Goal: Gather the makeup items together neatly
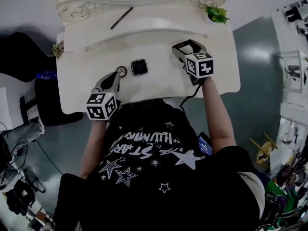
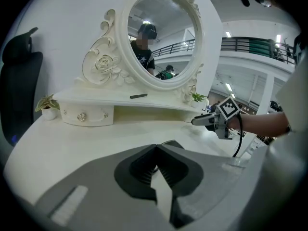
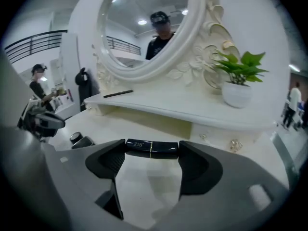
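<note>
Clamps a dark lipstick tube (image 3: 151, 148) end to end between the right gripper's (image 1: 186, 44) jaws, over the white dressing table (image 1: 159, 32). Presses the left gripper's (image 1: 117, 75) jaws together, empty, beside a small round jar (image 1: 122, 71) and black square compact (image 1: 139, 67). In the white pot (image 3: 237, 94) on the shelf (image 3: 192, 110), a green plant (image 3: 240, 65). Cannot make out the jar's contents.

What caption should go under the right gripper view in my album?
Right gripper holds a dark tube end to end, with the round mirror and a potted plant behind.
</note>
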